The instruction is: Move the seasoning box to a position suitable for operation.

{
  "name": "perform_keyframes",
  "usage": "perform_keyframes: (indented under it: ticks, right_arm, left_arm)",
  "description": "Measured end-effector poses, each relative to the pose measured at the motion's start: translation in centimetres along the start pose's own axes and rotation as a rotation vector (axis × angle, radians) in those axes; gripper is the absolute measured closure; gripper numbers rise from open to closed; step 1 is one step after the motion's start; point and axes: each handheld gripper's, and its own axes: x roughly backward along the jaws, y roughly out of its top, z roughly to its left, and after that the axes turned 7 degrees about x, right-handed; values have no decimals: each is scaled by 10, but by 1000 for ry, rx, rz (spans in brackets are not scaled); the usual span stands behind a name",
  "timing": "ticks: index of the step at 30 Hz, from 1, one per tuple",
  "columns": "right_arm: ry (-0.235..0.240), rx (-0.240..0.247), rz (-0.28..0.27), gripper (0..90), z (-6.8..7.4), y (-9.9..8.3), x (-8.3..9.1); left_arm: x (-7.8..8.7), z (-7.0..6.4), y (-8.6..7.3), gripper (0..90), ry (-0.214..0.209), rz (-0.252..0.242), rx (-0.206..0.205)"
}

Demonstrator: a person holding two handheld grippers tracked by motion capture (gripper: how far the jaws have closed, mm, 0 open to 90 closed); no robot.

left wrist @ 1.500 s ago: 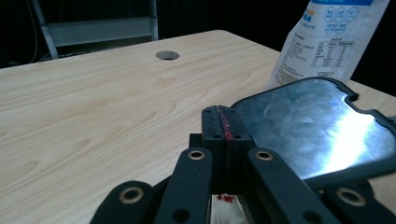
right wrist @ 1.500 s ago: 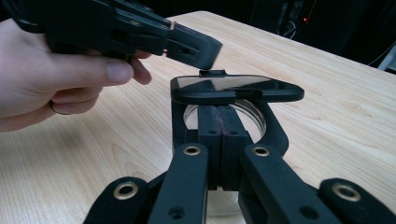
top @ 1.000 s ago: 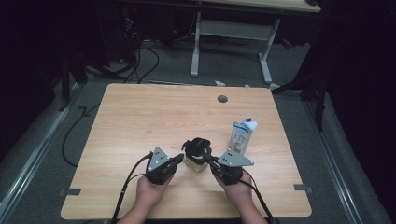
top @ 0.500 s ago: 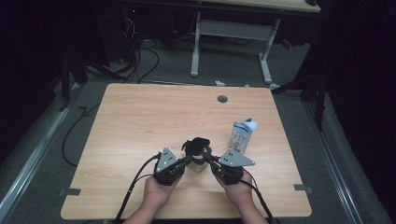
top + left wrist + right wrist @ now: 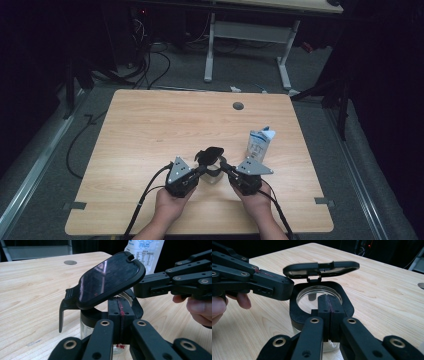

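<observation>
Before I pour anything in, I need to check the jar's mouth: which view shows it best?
The right gripper view: the jar's mouth lies open under the raised lid. In the left gripper view the lid hides most of it; the high view shows it small.

Low in the centre of the frame, on the table [image 5: 150,130]: a jar [image 5: 211,172] with its hinged lid [image 5: 210,153] raised above the mouth. Left gripper [image 5: 200,170] just to its left, right gripper [image 5: 224,170] just to its right (both touching the collar). Carton [image 5: 260,143] to the right, slightly higher in the frame.
</observation>
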Motion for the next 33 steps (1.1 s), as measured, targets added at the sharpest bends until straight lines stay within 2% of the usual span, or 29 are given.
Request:
perform_keyframes:
  ticks: [7,12,19,29,33]
  right_arm:
    - [5,2,0,899,-1,-2,-3]
    - [8,2,0,900,-1,-3,-3]
    - [2,9,6,899,-1,-2,-3]
    - [9,-5,-12,887,0,-2,-6]
    - [3,4,-7,890,2,-1,-8]
  left_arm:
    - [2,2,4,886,17,-20,6]
    - [3,6,7,885,33,-44,24]
    - [5,11,9,885,63,-52,33]
    - [4,14,10,878,60,-57,53]
    - [4,14,12,877,59,-59,57]
